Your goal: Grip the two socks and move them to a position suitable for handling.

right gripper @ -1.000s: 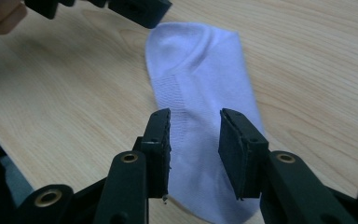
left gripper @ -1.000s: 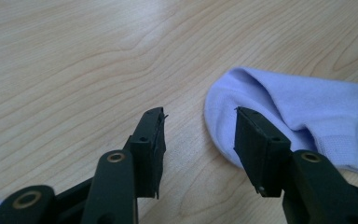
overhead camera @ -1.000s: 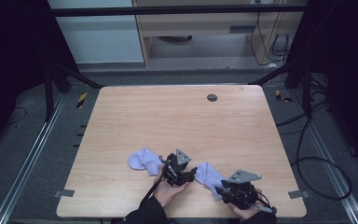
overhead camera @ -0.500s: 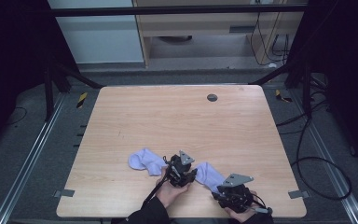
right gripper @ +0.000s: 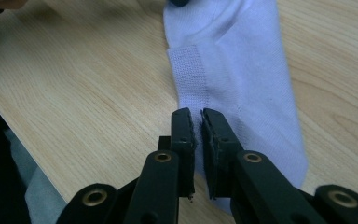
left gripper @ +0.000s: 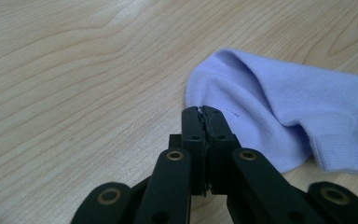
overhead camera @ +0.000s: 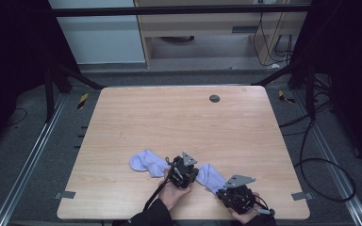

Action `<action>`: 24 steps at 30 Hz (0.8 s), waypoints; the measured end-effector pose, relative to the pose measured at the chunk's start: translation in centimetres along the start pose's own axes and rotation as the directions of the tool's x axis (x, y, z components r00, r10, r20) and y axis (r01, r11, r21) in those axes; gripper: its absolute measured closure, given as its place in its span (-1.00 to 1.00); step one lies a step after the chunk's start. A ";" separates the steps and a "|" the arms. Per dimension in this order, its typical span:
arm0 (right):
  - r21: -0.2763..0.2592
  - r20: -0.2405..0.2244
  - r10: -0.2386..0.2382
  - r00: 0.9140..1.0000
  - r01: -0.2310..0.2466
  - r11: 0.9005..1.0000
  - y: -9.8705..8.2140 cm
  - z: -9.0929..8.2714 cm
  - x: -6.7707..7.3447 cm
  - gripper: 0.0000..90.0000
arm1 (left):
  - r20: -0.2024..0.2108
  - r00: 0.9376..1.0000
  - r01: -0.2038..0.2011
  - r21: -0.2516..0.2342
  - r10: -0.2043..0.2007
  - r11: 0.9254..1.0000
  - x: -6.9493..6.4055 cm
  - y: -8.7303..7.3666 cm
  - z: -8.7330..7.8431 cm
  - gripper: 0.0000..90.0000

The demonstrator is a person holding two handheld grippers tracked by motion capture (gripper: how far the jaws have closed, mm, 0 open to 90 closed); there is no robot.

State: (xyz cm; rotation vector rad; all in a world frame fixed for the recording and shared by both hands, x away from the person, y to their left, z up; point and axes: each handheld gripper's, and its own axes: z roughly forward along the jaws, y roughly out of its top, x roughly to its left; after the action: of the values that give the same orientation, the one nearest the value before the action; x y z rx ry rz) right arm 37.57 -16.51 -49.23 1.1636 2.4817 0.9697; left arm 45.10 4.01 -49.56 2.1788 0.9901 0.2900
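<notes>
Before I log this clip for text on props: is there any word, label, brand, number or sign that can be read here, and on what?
None can be read.
The lilac sock bears no print, tag or logo.
The wooden table is unmarked.
The black left gripper and right gripper show no lettering.
The yellow-and-black strips on the floor are hazard stripes, without words.

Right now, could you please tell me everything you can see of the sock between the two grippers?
The sock is pale lilac knit with a ribbed cuff, lying flat near the table's front edge. The left gripper has just closed on a fold at one end; the right gripper has closed on its edge.
</notes>
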 end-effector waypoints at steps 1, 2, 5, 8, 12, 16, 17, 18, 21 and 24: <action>-0.008 0.000 0.000 1.000 0.000 1.000 0.0 -0.1 0.0 0.87 | 0.000 1.000 -0.002 -0.001 0.002 1.000 0.0 0.0 0.0 0.96; -0.019 -0.005 0.002 1.000 -0.002 1.000 0.1 -0.2 0.0 0.87 | 0.000 1.000 -0.007 0.002 0.007 1.000 0.0 0.0 0.0 0.96; -0.075 -0.010 0.016 1.000 -0.017 0.997 0.3 -0.9 -0.1 0.88 | 0.003 1.000 -0.009 0.001 0.009 1.000 0.0 0.0 0.0 0.97; -0.130 0.001 0.039 0.999 -0.038 0.991 0.6 -1.5 -0.5 0.87 | 0.003 1.000 -0.009 -0.001 0.009 1.000 0.0 0.0 0.0 0.97; -0.183 0.038 0.091 0.995 -0.083 0.980 0.8 -1.9 -1.4 0.87 | 0.004 1.000 -0.015 0.000 0.015 1.000 0.0 0.0 0.0 0.97; -0.211 0.081 0.142 0.987 -0.122 0.970 0.9 -2.2 -2.3 0.86 | 0.006 1.000 -0.017 0.000 0.017 1.000 0.0 0.0 0.0 0.97; -0.217 0.093 0.157 0.983 -0.134 0.967 0.8 -2.3 -2.6 0.86 | 0.006 1.000 -0.018 0.001 0.018 1.000 0.0 0.0 0.0 0.97; -0.223 0.104 0.170 0.980 -0.143 0.964 0.8 -2.3 -2.9 0.86 | 0.006 1.000 -0.018 0.000 0.018 1.000 0.0 0.0 0.0 0.97; -0.222 0.141 0.206 0.968 -0.172 0.960 0.7 -2.5 -3.7 0.86 | 0.005 1.000 -0.019 0.000 0.019 1.000 0.0 0.0 0.0 0.97; -0.212 0.182 0.222 0.958 -0.183 0.960 0.6 -2.5 -4.6 0.85 | 0.003 1.000 -0.019 -0.002 0.019 1.000 0.0 0.0 0.0 0.97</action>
State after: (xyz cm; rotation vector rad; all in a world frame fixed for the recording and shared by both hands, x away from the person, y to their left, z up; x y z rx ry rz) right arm 39.76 -20.83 -47.24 1.3963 2.0887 1.0570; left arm 45.14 4.04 -49.56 2.1869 0.9677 0.2963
